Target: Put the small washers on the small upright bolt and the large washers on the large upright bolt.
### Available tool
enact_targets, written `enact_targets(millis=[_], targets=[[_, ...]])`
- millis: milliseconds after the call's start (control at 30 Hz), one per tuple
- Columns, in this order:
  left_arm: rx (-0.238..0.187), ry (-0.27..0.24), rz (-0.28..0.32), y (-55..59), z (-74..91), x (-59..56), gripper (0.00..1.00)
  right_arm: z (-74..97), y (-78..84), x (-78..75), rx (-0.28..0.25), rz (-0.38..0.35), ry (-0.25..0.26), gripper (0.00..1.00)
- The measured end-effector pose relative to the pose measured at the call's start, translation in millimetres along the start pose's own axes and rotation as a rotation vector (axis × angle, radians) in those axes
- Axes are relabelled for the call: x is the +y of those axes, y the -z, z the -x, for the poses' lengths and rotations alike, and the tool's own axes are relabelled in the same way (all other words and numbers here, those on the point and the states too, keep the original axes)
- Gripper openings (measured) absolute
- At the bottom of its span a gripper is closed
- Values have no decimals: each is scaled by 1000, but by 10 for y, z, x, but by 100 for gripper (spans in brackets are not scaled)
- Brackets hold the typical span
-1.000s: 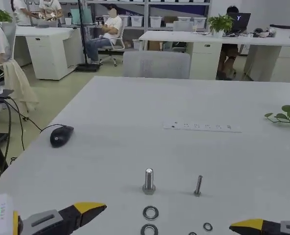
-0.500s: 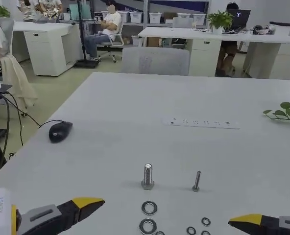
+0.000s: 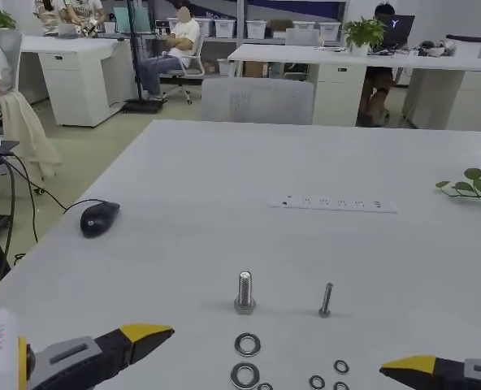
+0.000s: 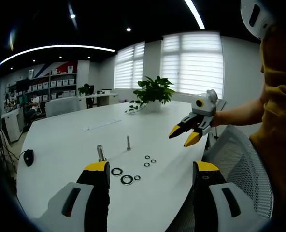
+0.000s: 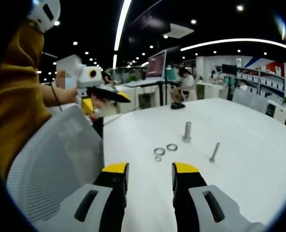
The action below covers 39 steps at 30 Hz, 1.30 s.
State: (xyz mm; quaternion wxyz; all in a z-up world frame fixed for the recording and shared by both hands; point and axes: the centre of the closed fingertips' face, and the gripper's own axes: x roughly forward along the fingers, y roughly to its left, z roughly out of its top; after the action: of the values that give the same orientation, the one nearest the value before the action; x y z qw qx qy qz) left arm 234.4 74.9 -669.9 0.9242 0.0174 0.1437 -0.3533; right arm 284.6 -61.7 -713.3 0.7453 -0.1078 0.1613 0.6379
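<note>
Steel-grey and unthreaded, the large washers [image 3: 247,344] and small washers [image 3: 341,367] lie loose on the bench [image 3: 224,203]. Over the past second nothing there has shifted (only the head view has dipped), so the task looks barely begun. The left gripper [image 3: 147,335], jaws wide and empty, and the right gripper [image 3: 407,370], jaws parted and empty, flank the washers. The large bolt [image 3: 244,292] and small bolt [image 3: 327,299] stand just beyond.

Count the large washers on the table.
2. The far large washer lies flat just in front of the large bolt. The near large washer lies right beside it, toward the person. None seems hidden.
</note>
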Motion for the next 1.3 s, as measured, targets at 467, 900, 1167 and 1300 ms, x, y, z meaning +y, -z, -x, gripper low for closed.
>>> enact_targets(millis=[467, 900, 1167, 1300], targets=[[-3, 0, 0, -11, 2, 3, 69, -11, -1, -3, 3, 4, -4, 37], [-8, 2, 11, 7, 10, 1, 69, -49, 51, -16, 45, 12, -20, 36], [-8, 1, 11, 18, -1, -2, 69, -110, 103, -99, 116, 43, -30, 33], [-11, -2, 15, 19, -3, 1, 68, -160, 128, -154, 163, 75, -54, 33]])
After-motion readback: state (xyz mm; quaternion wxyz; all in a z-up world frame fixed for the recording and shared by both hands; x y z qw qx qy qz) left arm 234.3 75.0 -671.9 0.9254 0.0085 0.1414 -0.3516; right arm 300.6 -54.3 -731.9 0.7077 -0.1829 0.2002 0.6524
